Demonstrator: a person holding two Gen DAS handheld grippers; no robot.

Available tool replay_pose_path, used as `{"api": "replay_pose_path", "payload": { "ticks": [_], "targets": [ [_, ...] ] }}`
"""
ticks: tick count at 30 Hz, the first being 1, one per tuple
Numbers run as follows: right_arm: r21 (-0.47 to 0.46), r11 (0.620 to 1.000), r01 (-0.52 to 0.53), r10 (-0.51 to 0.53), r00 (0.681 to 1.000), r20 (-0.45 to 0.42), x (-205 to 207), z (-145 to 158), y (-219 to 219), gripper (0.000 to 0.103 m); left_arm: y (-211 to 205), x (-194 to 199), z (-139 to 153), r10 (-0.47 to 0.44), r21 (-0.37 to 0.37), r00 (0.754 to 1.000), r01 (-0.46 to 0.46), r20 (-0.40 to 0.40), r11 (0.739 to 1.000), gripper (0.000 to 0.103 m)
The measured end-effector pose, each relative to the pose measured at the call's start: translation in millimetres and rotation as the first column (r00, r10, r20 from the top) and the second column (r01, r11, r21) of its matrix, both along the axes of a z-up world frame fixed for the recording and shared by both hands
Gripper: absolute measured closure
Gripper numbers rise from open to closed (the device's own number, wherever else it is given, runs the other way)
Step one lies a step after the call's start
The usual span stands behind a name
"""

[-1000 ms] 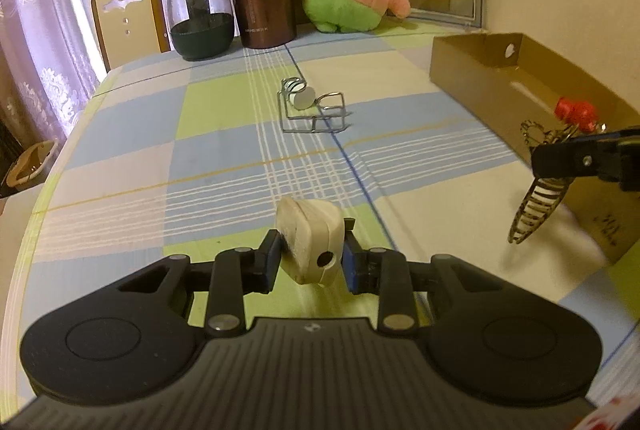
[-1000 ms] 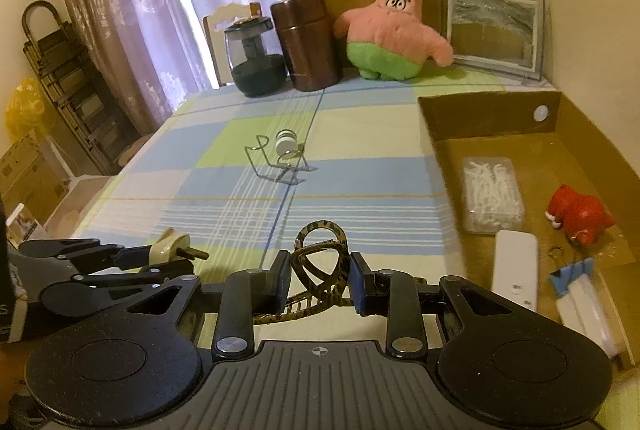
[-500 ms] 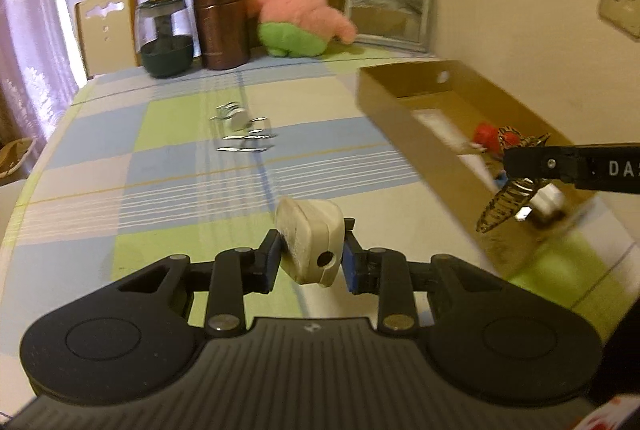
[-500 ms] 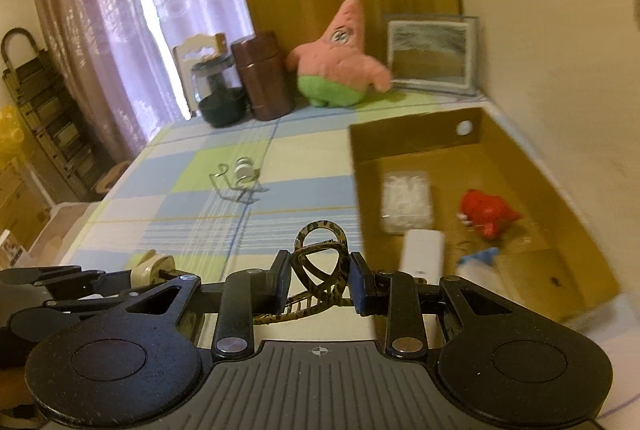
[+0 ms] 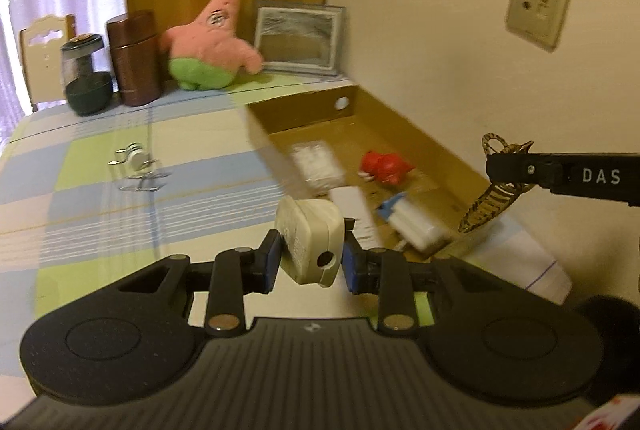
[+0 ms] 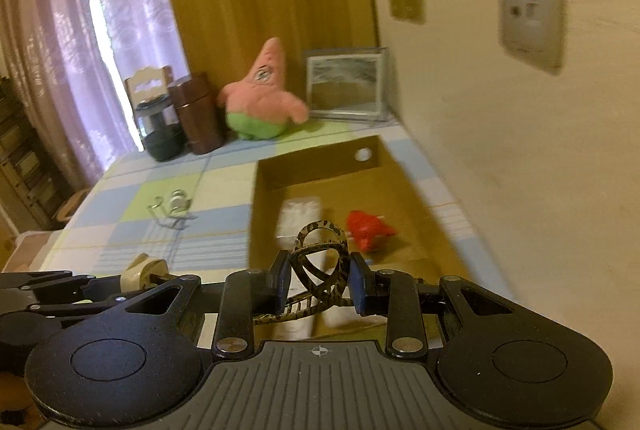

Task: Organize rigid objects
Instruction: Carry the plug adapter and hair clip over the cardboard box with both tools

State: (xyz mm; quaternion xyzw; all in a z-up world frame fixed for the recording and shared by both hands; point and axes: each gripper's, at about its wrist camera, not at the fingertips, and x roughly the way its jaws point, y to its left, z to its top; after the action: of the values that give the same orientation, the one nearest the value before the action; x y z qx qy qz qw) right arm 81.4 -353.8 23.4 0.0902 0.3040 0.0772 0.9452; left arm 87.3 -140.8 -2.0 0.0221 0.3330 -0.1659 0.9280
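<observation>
My left gripper (image 5: 307, 259) is shut on a cream plug adapter (image 5: 310, 240), held in the air near the left rim of a brown cardboard box (image 5: 304, 110). The same adapter (image 6: 142, 270) shows at the left of the right wrist view. My right gripper (image 6: 318, 280) is shut on a leopard-print hair claw clip (image 6: 318, 250) above the near end of the cardboard box (image 6: 320, 158). In the left wrist view that clip (image 5: 490, 190) hangs from the right gripper's arm at the right. Inside the box lie a red toy (image 5: 384, 166), a clear packet (image 5: 318, 164), a white bar (image 5: 352, 206) and a blue binder clip (image 5: 390, 206).
A wire rack with a small white roll (image 5: 138, 166) stands on the checked tablecloth (image 5: 80, 214). A pink star plush (image 5: 210, 46), a brown canister (image 5: 134, 58), a dark jar (image 5: 86, 74) and a framed picture (image 5: 298, 38) line the far edge. A wall (image 5: 460, 70) with sockets runs along the right.
Both grippers have moved right and risen, carrying the adapter and the clip from over the tablecloth toward the box. The box's inside now shows in both views.
</observation>
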Motion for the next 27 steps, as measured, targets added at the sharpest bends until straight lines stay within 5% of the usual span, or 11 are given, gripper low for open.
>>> {"api": "replay_pose_path", "payload": {
  "ticks": [27],
  "targets": [
    [-0.050,0.998,-0.033,0.032,0.999,-0.023,46,-4,-40,0.076,-49,42,3,-0.048,-0.038,0.998,0.046,-0.036,0.998,0.076]
  ]
}}
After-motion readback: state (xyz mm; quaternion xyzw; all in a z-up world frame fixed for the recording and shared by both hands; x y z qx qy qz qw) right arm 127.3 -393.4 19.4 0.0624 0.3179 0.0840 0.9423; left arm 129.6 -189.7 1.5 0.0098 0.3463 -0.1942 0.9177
